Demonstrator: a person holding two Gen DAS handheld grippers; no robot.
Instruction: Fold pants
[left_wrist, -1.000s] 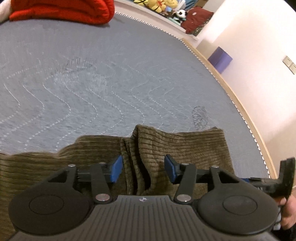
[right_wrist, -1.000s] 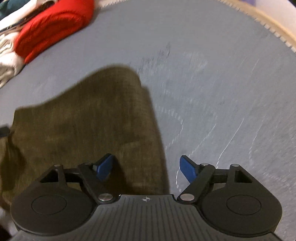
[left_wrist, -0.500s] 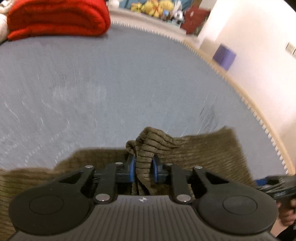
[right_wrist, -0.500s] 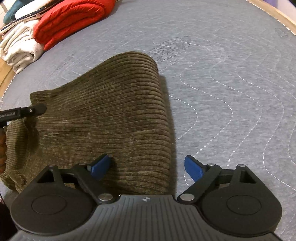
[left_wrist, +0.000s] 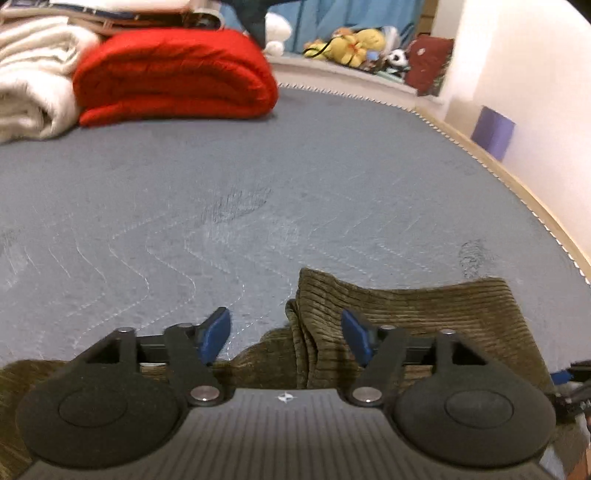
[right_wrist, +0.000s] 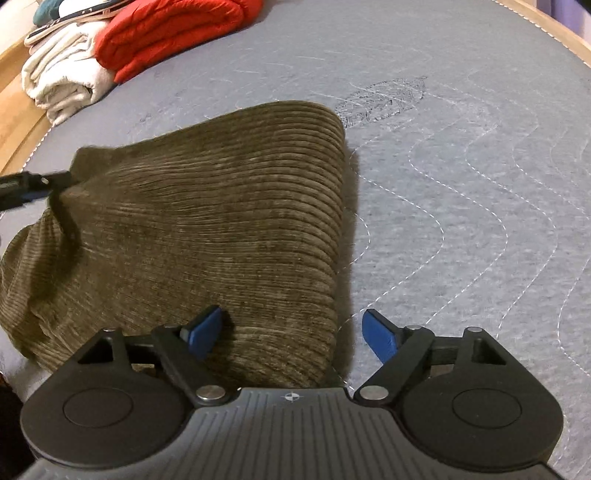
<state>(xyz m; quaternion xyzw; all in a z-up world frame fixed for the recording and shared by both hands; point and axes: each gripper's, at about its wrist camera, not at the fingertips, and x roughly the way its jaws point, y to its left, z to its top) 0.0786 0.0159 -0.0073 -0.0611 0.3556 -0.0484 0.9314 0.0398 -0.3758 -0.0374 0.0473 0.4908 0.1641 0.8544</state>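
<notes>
Both tools gape wide, left tool just released the pants; bare mattress beyond.

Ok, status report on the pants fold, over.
Left gripper open, jaws just opened, bunched fold between them, not pinched. Right gripper open over the edge of the pants. Pants folded on grey bed cover. Nothing in the way.

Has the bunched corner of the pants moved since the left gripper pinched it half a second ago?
Yes. The bunched corner has dropped back onto the grey mattress cover, right of centre between the fingers; the left gripper has just been opening and no longer grips it.
</notes>
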